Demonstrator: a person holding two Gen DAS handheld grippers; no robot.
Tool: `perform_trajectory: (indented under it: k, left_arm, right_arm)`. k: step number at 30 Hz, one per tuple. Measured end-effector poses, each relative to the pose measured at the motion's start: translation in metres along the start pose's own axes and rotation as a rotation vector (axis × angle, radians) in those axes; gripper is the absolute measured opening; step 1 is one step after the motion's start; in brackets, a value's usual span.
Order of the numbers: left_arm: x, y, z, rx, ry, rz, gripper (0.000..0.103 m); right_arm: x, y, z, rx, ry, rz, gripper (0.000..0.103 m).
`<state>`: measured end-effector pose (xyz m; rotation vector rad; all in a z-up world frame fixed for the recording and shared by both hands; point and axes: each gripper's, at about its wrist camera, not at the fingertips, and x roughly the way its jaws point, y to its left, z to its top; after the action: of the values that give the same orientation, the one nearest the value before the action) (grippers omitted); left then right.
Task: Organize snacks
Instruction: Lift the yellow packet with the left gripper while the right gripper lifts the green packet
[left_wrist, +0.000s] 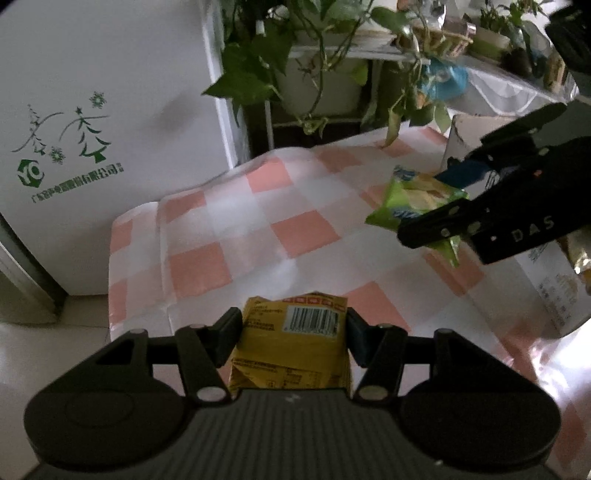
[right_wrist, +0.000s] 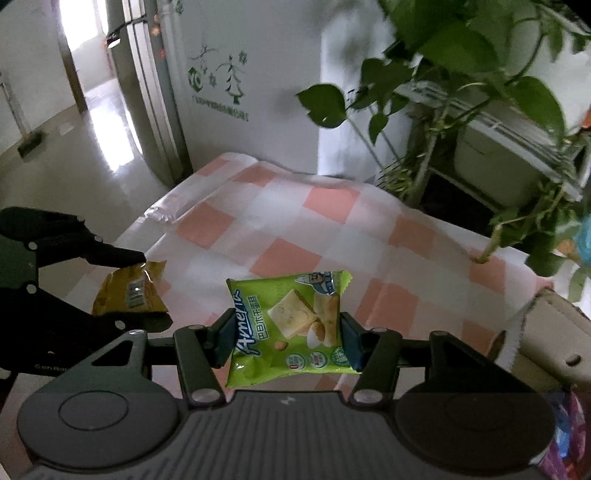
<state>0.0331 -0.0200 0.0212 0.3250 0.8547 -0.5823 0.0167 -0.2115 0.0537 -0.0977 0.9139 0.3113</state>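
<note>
A yellow snack packet (left_wrist: 291, 343) is held clamped between the two fingers of the left gripper (left_wrist: 293, 332), its barcode side turned up, and it is carried above the near edge of the pink-and-white checked tablecloth (left_wrist: 229, 229). In the right wrist view the same yellow snack packet (right_wrist: 129, 291) is seen at the left, crumpled between the dark fingers of the left gripper (right_wrist: 147, 291) and clear of the cloth.

A green snack packet (right_wrist: 291, 325) is pinched by its two sides between the blue-padded fingers of the right gripper (right_wrist: 286, 339), its printed face turned toward the camera, and it is held above the tablecloth (right_wrist: 295, 236). In the left wrist view this green snack packet (left_wrist: 417, 206) is seen at the right, gripped by the right gripper (left_wrist: 439, 195), well apart from the yellow one.

A cardboard box (right_wrist: 550, 332) is seen at the right edge of the table, just beside the right gripper. Beyond the far edge of the cloth a white appliance (left_wrist: 92, 129) printed with green trees is stood at the left, and trailing green potted plants (left_wrist: 295, 55) on a white shelf are found at the far right.
</note>
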Motion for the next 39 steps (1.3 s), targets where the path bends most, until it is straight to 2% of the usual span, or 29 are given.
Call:
perform_trajectory:
  k: [10, 20, 27, 33, 39]
  left_arm:
    - [-0.023, -0.019, -0.008, -0.013, -0.023, -0.005, 0.058]
    - [-0.04, -0.043, -0.023, -0.069, -0.039, -0.017, 0.058]
    - [-0.045, -0.065, -0.026, -0.057, -0.043, -0.009, 0.058]
    - [-0.049, -0.09, -0.019, -0.041, -0.055, -0.012, 0.058]
    - [-0.051, -0.122, 0.001, -0.015, -0.092, -0.038, 0.058]
  right_arm:
    - [-0.043, 0.0, -0.022, 0.019, -0.044, -0.011, 0.064]
    - [-0.066, -0.013, -0.044, 0.015, -0.049, -0.039, 0.064]
    - [-0.075, -0.027, -0.052, 0.009, -0.057, -0.067, 0.064]
    - [-0.087, -0.04, -0.059, 0.023, -0.079, -0.082, 0.064]
    - [-0.108, -0.068, -0.065, 0.09, -0.132, -0.106, 0.064]
